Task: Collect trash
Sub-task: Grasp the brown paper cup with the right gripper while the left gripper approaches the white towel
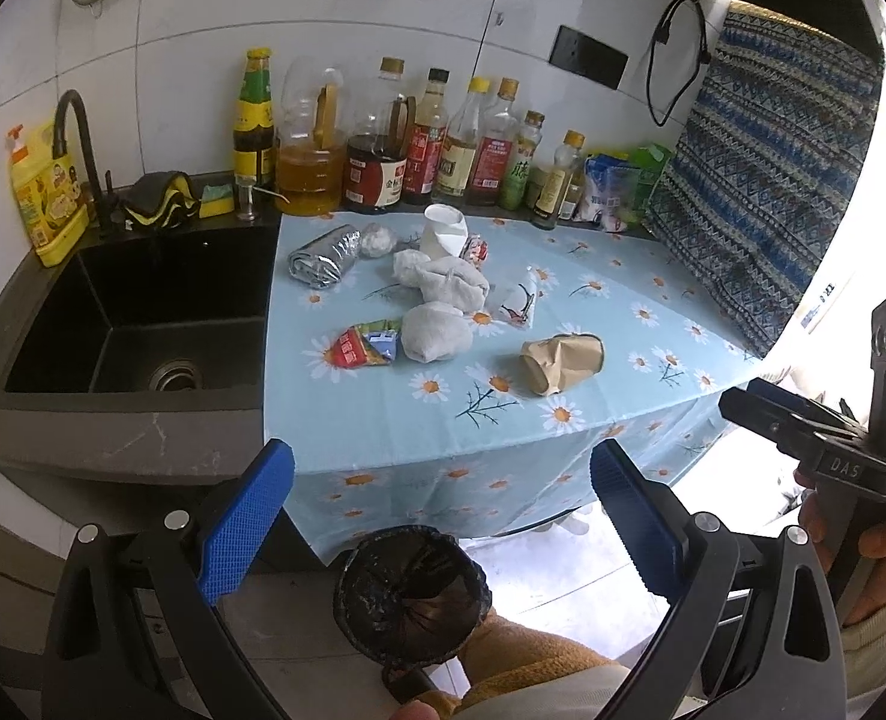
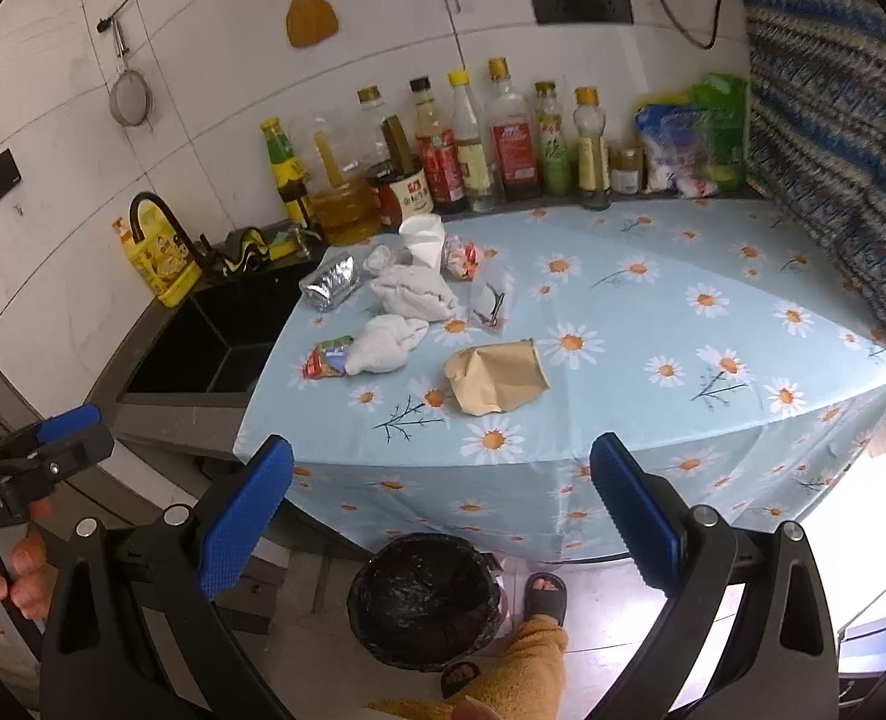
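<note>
Trash lies on the daisy tablecloth (image 1: 623,288): a crushed brown paper cup (image 1: 560,363) (image 2: 494,378), white crumpled tissues (image 1: 437,333) (image 2: 386,345), a red snack wrapper (image 1: 365,348) (image 2: 326,357), a foil wrapper (image 1: 326,255) (image 2: 332,282), a white paper cup (image 1: 443,228) (image 2: 424,240) and a clear plastic wrapper (image 1: 518,300) (image 2: 491,297). A bin with a black bag (image 1: 410,591) (image 2: 425,591) stands on the floor below the counter edge. My left gripper (image 1: 443,516) is open and empty, held back from the counter above the bin. My right gripper (image 2: 443,510) is open and empty, likewise back from the edge.
A black sink (image 1: 143,324) with a tap (image 1: 77,144) lies left of the cloth. Several sauce and oil bottles (image 1: 431,138) line the back wall. A patterned fabric (image 1: 767,180) hangs at the right. The person's leg and slippered foot (image 2: 542,594) are beside the bin.
</note>
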Demonstrator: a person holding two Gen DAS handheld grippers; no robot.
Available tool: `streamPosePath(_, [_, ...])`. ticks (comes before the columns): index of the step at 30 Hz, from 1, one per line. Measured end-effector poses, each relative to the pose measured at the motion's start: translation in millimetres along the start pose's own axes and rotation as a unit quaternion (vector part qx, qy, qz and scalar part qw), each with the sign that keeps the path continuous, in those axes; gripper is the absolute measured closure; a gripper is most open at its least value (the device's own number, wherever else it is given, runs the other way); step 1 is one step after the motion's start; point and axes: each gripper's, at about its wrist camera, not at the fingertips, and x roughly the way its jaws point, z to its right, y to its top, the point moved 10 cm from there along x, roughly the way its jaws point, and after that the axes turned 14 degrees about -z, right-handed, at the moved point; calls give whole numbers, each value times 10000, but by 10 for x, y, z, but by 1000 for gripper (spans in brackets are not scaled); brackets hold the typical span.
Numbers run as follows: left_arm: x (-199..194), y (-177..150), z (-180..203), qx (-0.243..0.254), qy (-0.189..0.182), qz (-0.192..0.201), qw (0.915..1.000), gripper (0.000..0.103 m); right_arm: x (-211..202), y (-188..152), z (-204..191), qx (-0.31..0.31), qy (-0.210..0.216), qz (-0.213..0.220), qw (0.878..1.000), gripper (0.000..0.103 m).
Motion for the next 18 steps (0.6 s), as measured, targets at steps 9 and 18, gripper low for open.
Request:
streamPosePath(9, [543,305,-100,-245,-95,-411,9988,7,712,260,271,-57,23,-508,9987,5])
streamPosePath(18, [1168,439,-232,-587,62,-1009,9931,7,1499,497,441,-208,25,-1060,9941,5])
